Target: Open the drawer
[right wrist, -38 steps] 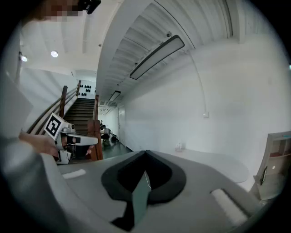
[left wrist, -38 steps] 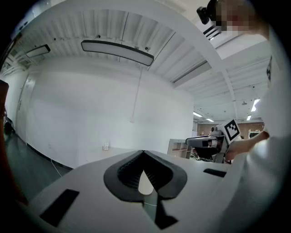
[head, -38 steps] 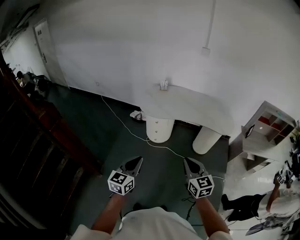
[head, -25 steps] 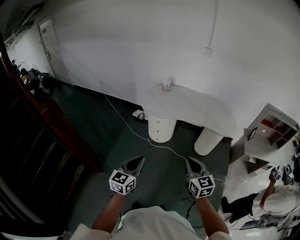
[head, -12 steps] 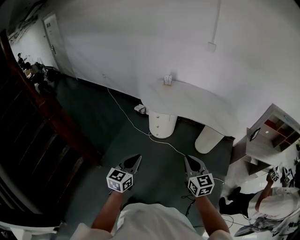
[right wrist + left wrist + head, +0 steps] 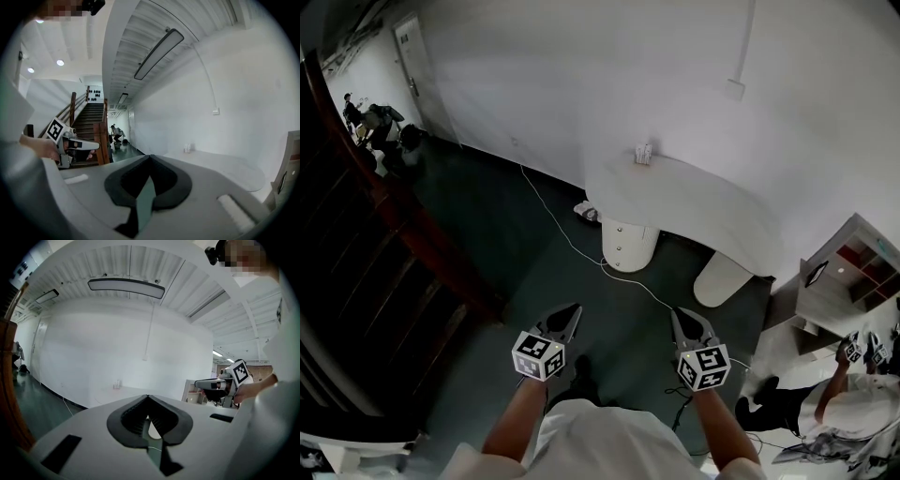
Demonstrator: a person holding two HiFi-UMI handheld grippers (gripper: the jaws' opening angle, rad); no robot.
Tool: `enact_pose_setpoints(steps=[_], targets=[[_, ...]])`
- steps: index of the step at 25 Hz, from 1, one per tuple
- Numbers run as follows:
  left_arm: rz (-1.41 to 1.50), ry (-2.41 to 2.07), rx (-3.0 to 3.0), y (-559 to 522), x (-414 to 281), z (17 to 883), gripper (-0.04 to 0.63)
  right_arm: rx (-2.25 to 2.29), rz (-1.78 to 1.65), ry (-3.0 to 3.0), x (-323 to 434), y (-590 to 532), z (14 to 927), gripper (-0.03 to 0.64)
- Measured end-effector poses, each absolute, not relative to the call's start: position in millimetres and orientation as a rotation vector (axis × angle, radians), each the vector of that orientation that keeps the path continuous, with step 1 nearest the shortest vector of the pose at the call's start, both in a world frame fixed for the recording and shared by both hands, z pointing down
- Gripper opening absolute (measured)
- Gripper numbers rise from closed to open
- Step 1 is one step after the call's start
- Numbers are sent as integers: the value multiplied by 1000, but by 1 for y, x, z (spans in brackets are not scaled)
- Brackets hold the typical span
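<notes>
Brown wood stairs [image 6: 384,253] fill the left side, with a dark green floor [image 6: 487,202] beside them. Far off in that corner is a white door [image 6: 412,52], and some people [image 6: 370,117] are busy near it. A thin white cable [image 6: 555,220] runs over the floor from the wall, past the table, right across the way.

The left gripper [image 6: 570,313] is held low over the floor. Its jaws are pressed together with nothing in them. The right gripper [image 6: 681,319] is near it and points the same way. Its jaws are pressed together too, with nothing in them.

Both are well apart from the white table [image 6: 694,211], which stands against the white wall [image 6: 581,84]. A tiny pale thing [image 6: 643,153] sits at the table's back edge.

Under the table are two round white legs. The left leg [image 6: 630,261] has two little knobs on its front, one above the other. That looks like the drawer [image 6: 621,240], and it is closed flat. The right leg [image 6: 722,278] is plain.

On the right is a shelf [image 6: 848,267] with open boxes, some red inside. I cannot tell what is in them. Another person [image 6: 825,408] bends down in front of it.
</notes>
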State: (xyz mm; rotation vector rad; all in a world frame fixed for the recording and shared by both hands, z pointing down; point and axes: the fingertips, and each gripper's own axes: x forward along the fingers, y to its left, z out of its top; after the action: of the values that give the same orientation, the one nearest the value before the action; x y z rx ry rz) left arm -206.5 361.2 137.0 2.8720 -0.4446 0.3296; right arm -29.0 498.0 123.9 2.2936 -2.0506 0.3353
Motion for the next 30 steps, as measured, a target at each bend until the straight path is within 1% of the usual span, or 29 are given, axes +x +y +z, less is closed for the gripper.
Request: enact_pose_setpoints(steps=[9, 23, 30], targets=[[348, -416, 2858, 317, -179, 147, 7, 2292, 403, -2028, -6, 451, 143, 11], [412, -278, 2892, 194, -117, 179, 8, 2265, 484, -1984, 34, 320, 177, 11], [446, -195, 2896, 128, -99, 199, 7, 2285, 542, -1916, 45, 256, 198, 11]])
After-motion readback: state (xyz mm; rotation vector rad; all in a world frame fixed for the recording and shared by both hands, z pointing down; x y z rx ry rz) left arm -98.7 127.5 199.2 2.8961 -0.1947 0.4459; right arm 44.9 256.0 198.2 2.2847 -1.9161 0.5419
